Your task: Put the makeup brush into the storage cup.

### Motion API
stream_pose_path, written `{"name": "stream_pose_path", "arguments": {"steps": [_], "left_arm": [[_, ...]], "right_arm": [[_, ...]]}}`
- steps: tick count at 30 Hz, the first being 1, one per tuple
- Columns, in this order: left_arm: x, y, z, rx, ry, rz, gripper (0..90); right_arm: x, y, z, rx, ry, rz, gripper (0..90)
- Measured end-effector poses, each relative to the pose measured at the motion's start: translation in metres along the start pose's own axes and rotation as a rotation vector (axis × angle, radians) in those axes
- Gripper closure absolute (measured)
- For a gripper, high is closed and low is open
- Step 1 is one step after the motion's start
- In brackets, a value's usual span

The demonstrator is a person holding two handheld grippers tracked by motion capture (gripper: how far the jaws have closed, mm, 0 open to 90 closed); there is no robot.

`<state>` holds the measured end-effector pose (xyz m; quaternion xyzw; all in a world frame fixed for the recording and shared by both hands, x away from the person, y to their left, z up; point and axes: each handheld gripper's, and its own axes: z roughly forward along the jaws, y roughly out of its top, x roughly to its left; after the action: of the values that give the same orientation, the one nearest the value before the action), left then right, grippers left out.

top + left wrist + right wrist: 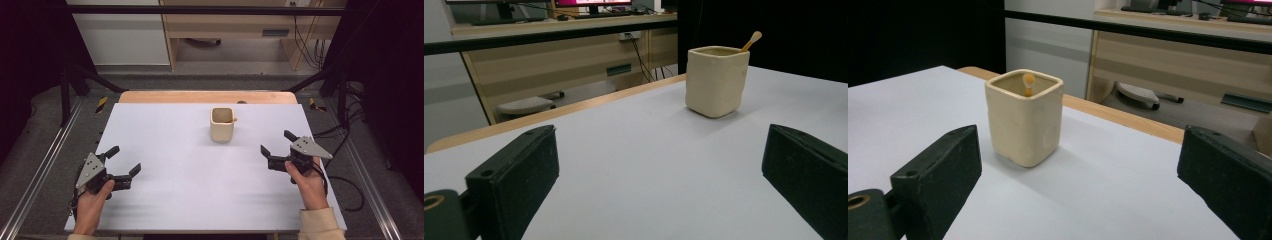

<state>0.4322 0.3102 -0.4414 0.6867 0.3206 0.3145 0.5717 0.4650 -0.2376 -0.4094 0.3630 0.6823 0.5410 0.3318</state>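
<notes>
A cream, square-sided cup [222, 124] stands upright on the white table [190, 190], toward the back middle. A thin wooden stick [232, 120] leans out of its right side; its rounded tip [755, 36] rises above the rim of the cup [716, 81]. My left gripper [125, 161] rests at the front left, held by a hand, its jaws wide apart with nothing between them. My right gripper [278, 143] sits at the right, a little nearer the cup, also open and empty. In the right gripper view the cup [1024, 117] stands ahead with the stick tip [1028, 79] inside.
The white sheet lies on a wooden tabletop whose edge [207, 96] shows at the back. Black frame bars [200, 10] and metal rails [35, 175] run around the table. Cables [345, 190] trail at the right. A desk [235, 25] stands beyond.
</notes>
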Motion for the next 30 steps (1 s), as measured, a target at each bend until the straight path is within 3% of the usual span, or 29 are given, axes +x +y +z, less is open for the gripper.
{"name": "stream_pose_path", "arguments": {"steps": [12, 30], "left_arm": [[-0.001, 0.000, 0.000, 0.006, -0.006, 0.010, 1.1], [-0.002, -0.001, 0.001, 0.012, -0.008, 0.017, 1.1]], "right_arm": [[0.008, -0.007, -0.003, 0.005, 0.038, -0.027, 5.1], [0.013, -0.017, -0.012, 0.006, 0.052, -0.090, 5.4]]}}
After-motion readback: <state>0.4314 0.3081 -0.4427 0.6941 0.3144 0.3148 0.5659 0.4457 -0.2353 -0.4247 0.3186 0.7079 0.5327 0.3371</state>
